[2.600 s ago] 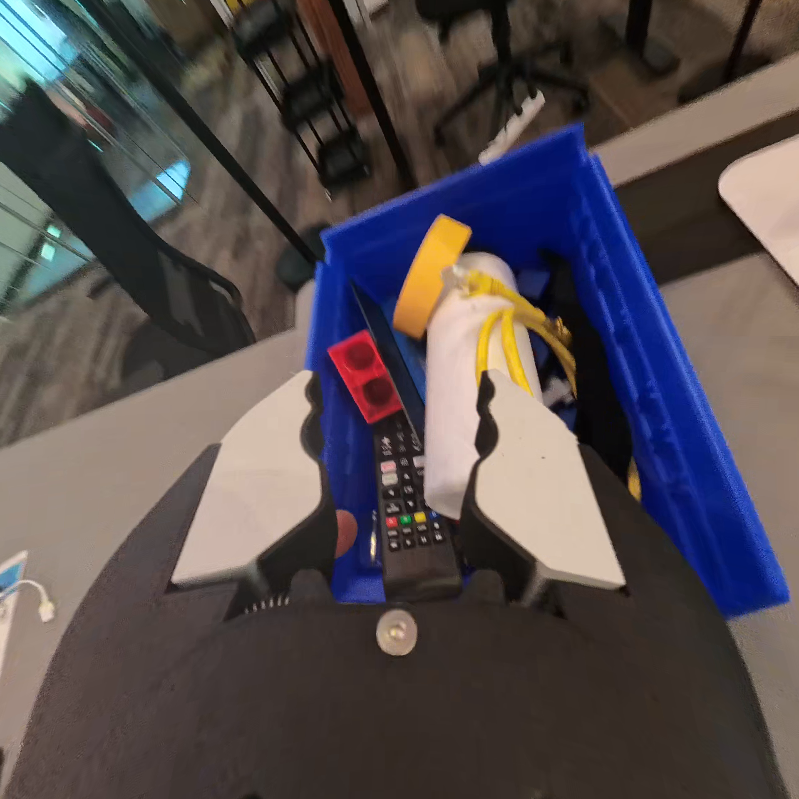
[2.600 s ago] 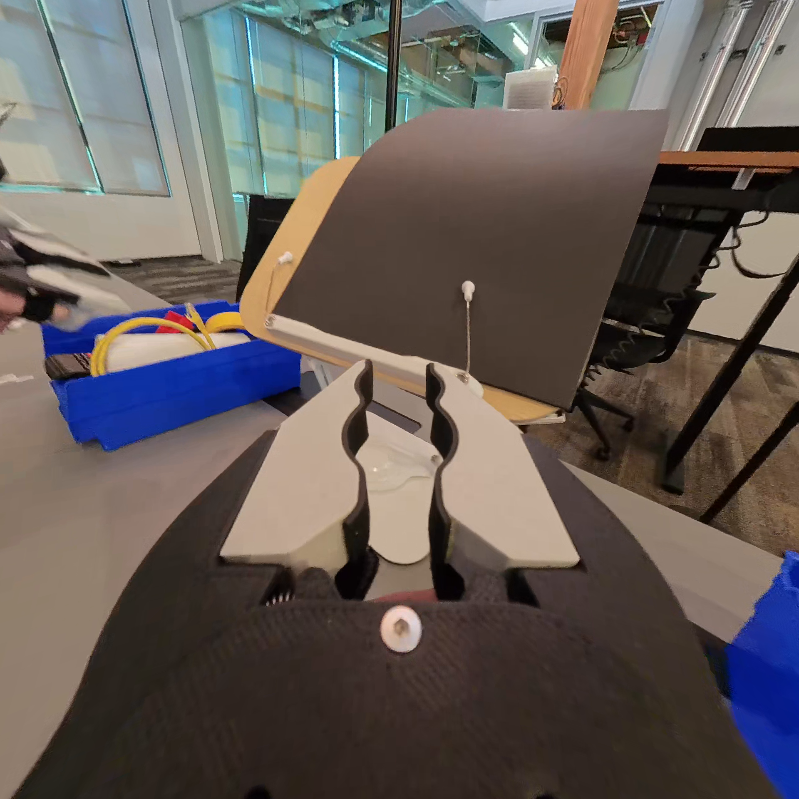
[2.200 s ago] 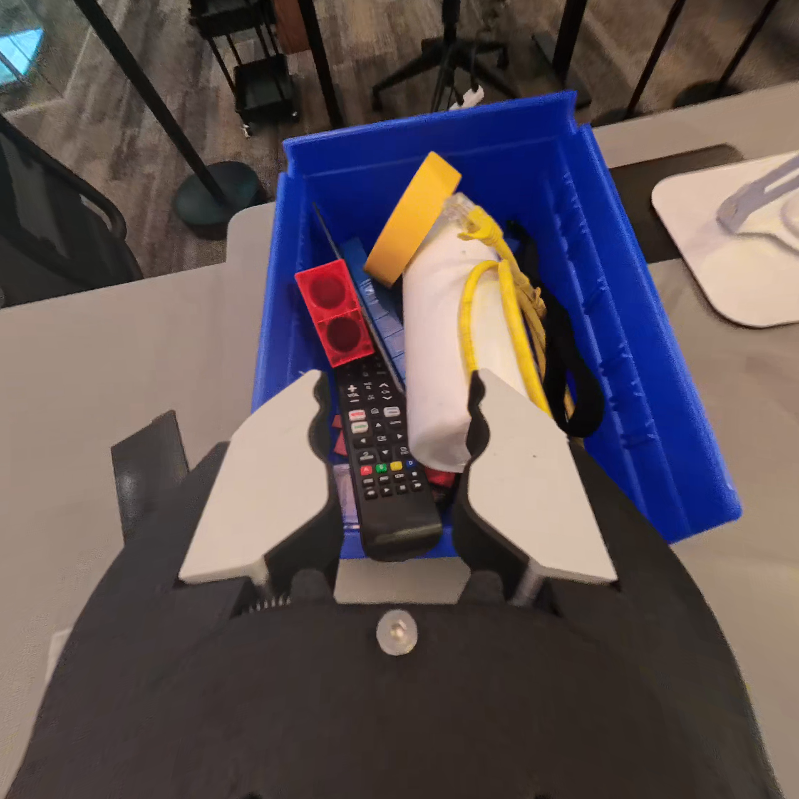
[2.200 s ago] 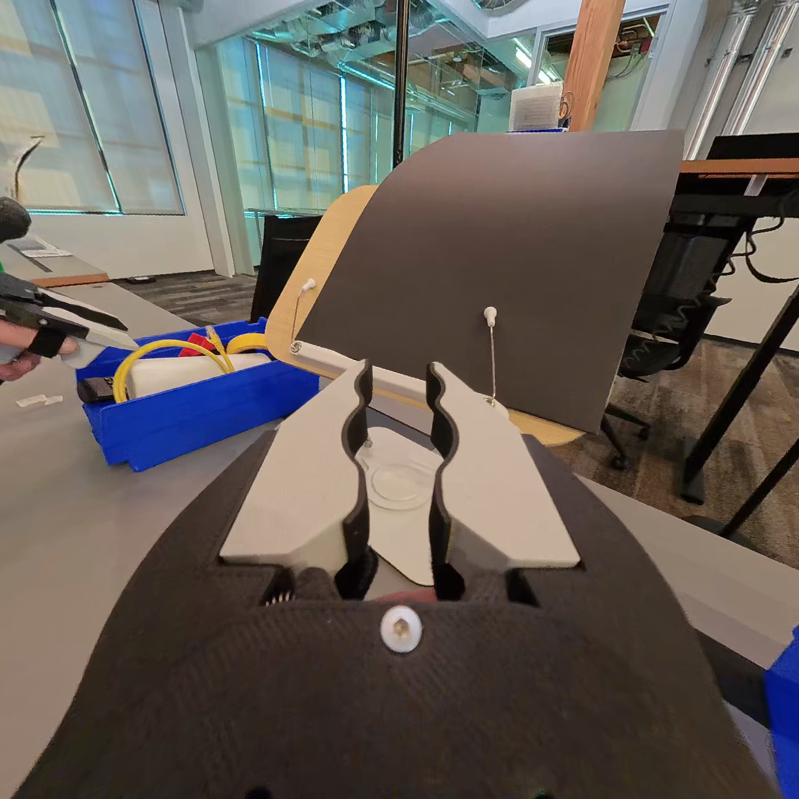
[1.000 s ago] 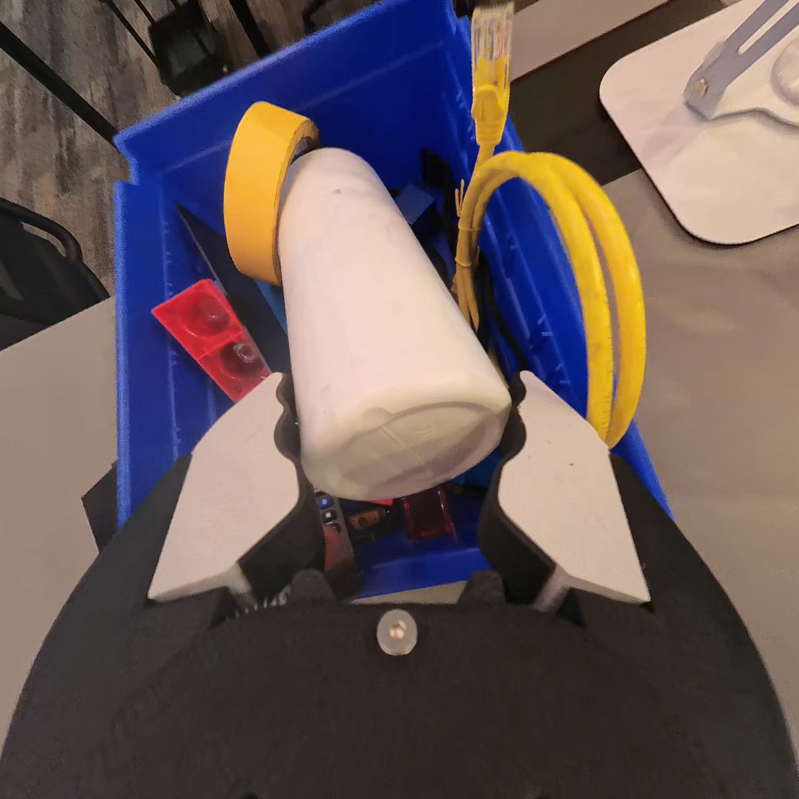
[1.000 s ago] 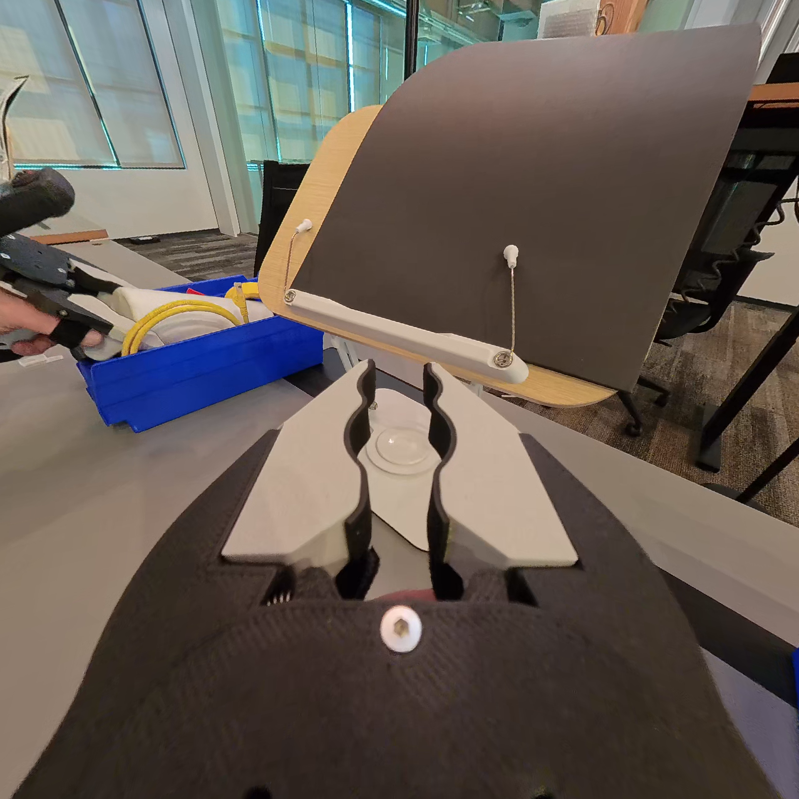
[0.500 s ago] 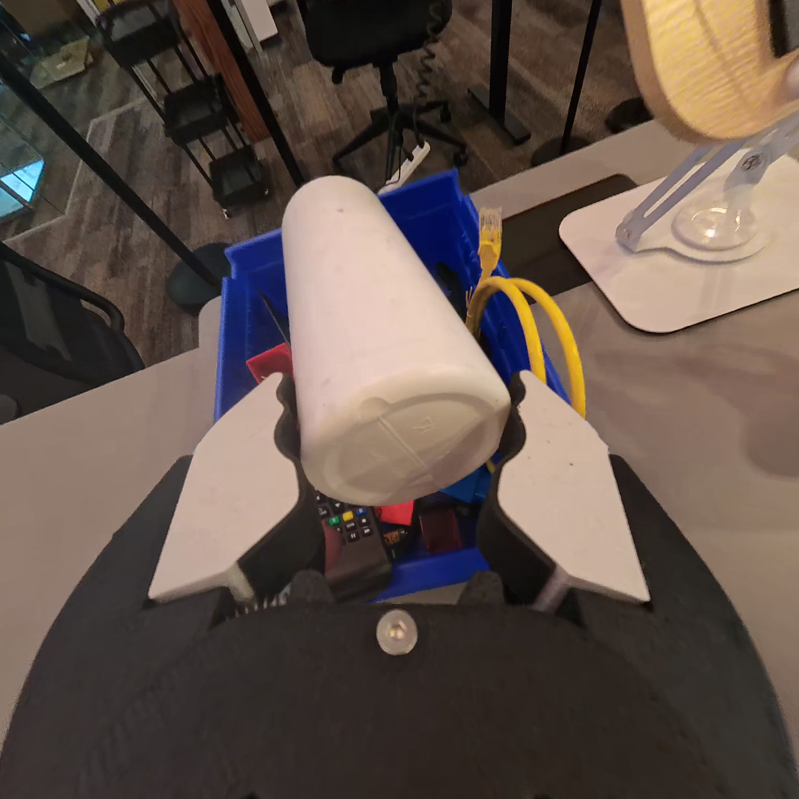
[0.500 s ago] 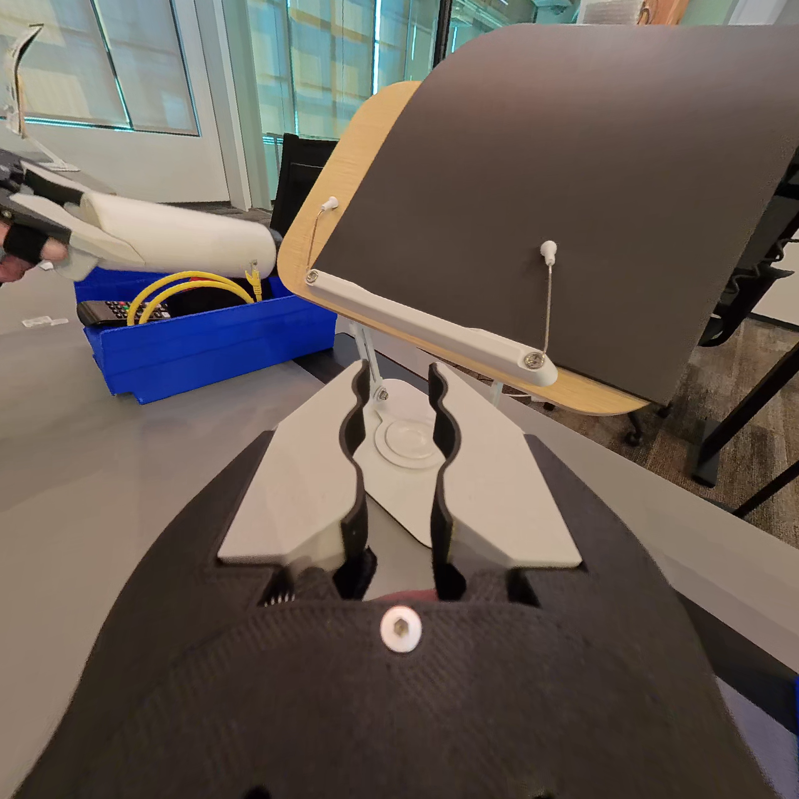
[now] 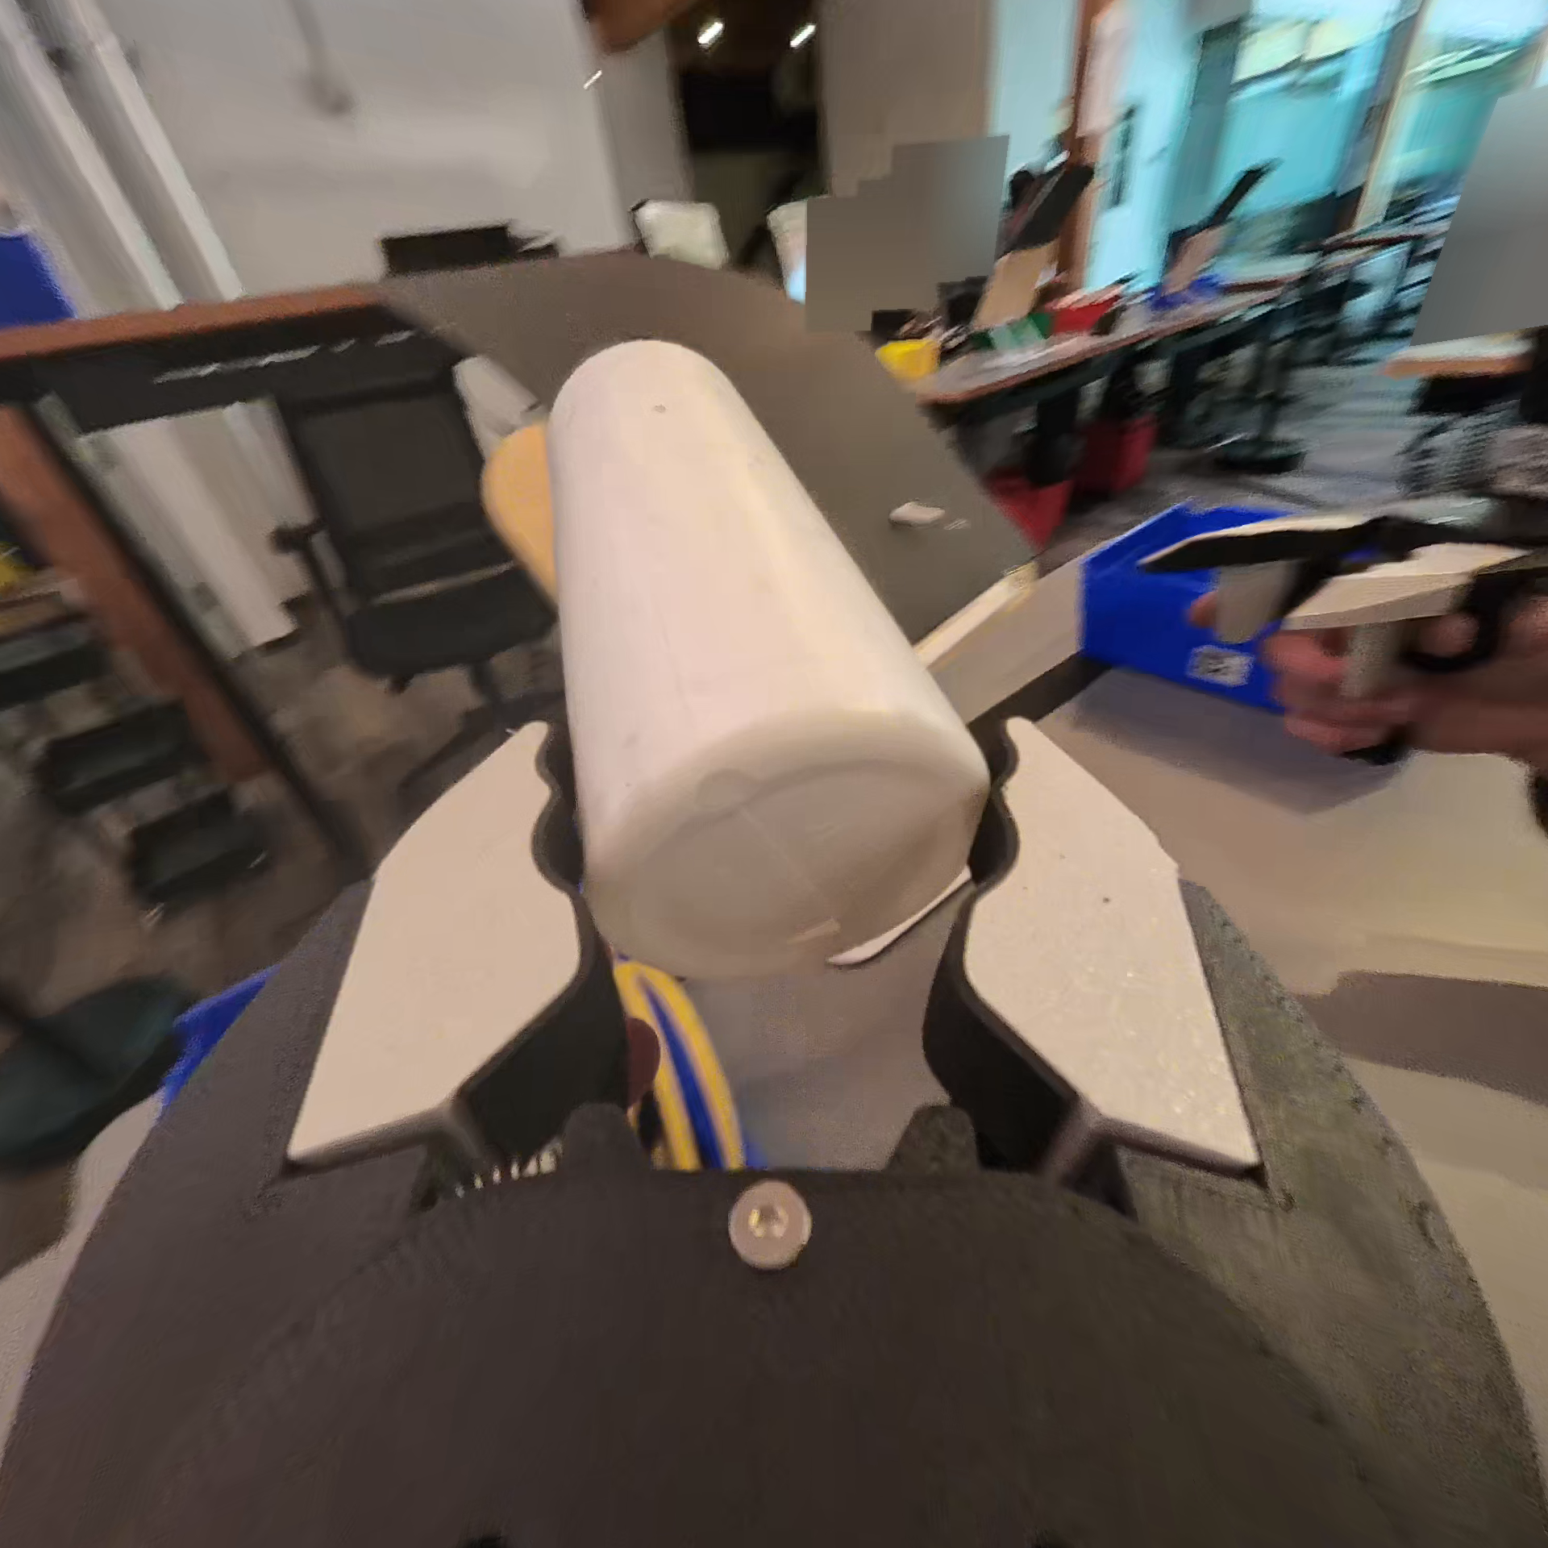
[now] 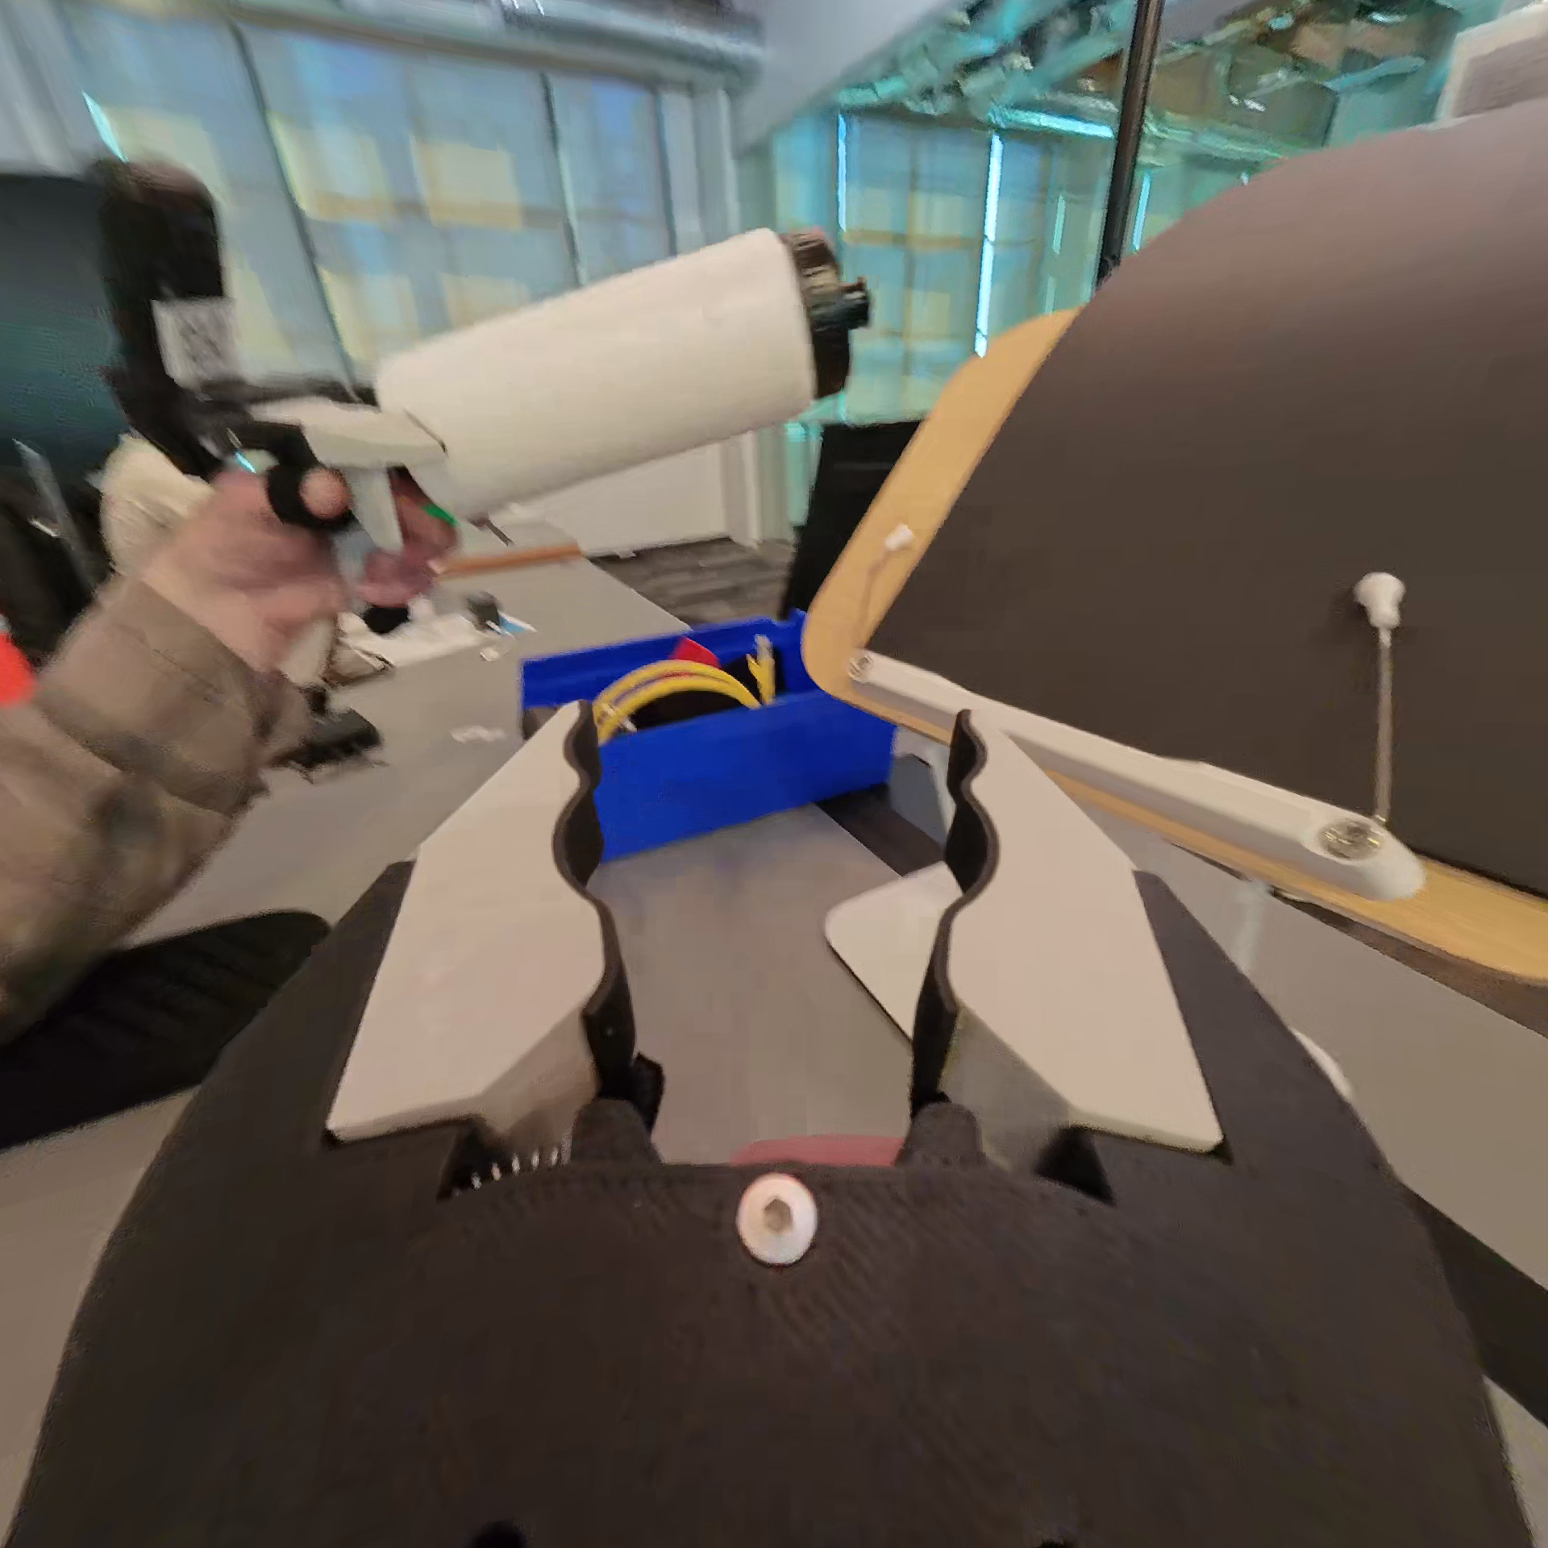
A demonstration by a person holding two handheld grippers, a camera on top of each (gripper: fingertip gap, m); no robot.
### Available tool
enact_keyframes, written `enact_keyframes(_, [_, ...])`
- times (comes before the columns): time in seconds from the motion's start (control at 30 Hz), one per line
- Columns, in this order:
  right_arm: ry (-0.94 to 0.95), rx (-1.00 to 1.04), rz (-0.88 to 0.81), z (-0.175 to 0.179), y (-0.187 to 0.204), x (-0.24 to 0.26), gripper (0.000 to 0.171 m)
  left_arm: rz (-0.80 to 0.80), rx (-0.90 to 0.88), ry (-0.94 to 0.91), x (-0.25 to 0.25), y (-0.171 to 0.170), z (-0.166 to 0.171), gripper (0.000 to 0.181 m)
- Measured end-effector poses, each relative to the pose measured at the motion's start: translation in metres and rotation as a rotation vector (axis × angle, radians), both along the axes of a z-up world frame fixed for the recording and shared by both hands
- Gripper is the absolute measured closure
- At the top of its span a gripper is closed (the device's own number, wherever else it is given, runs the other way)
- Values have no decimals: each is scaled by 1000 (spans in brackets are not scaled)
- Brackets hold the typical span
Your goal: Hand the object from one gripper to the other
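Note:
A white cylindrical bottle (image 9: 720, 653) with a black cap (image 10: 825, 310) is held in the air by its base. My left gripper (image 9: 775, 737) is shut on it, and the bottle points away from the camera. In the right wrist view the bottle (image 10: 611, 377) sits up and to the left, tilted cap-up, with the left gripper (image 10: 368, 436) behind it. My right gripper (image 10: 771, 724) is open and empty, low over the grey table, apart from the bottle. It also shows in the left wrist view (image 9: 1307, 570) at the far right, held by a hand (image 9: 1407, 695).
A blue bin (image 10: 737, 779) with a yellow cable (image 10: 670, 678) stands on the table behind my right gripper. A tilted dark board on a stand (image 10: 1215, 503) with a white base plate (image 10: 879, 930) fills the right. Another blue bin (image 9: 1139, 603) lies near the right gripper. A sleeve (image 10: 126, 754) is at left.
My left gripper closed on the white bottle in the bin, lifted it out and swung it up toward the right gripper. My right gripper's jaws have opened wide.

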State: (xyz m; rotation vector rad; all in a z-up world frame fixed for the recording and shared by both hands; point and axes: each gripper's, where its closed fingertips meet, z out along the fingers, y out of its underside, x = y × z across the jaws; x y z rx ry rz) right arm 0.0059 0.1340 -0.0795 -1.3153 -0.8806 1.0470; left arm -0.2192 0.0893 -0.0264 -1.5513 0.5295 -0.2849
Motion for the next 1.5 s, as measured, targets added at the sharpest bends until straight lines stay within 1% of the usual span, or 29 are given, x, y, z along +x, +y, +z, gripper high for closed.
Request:
enact_keyframes(0.07, [95,-31,40,16,-7,1,87,-135,33,-23,36,-9,9,89])
enact_keyframes(0.17, [234,-94,108,36,-17,3,78,-318,61,-58,91,-19,13,89])
enact_keyframes(0.3, [415,-200,200,54,-24,6,62,-527,61,-138,157,-27,3,89])
enact_keyframes(0.4, [508,-247,269,59,-31,4,54,-631,44,-208,194,-32,-8,89])
enact_keyframes(0.5, [614,-266,300,65,-33,9,60,-688,27,-203,219,-35,-24,90])
enact_keyframes(0.6, [650,-279,304,64,-32,10,66,-719,1,-199,233,-35,-39,89])
enact_keyframes(0.73, [688,-290,301,63,-28,17,71,-736,-18,-242,240,-32,-48,89])
enact_keyframes(0.83, [650,-288,293,61,-27,15,72,-741,-23,-246,240,-30,-54,89])
enact_keyframes(0.9, [617,-277,298,60,-28,13,73,-741,-42,-215,242,-29,-59,89])
enact_keyframes(0.97, [572,-249,299,60,-30,12,73,-804,-111,-177,242,-36,-68,89])
enact_keyframes(1.03, [470,-200,263,54,-29,9,74,-812,-133,-141,232,-36,-71,86])
enact_keyframes(1.1, [383,-158,244,49,-28,9,75,-776,-133,-127,214,-31,-65,82])
enact_keyframes(1.27, [138,-61,218,26,-31,2,75,-647,-72,-188,172,-22,-29,85])
enact_keyframes(1.37, [-25,14,227,6,-40,-10,75,-593,-74,-173,170,-22,-19,82])
enact_keyframes(1.5, [-157,44,272,-19,-54,-29,75,-591,-76,-135,188,-28,-16,72])
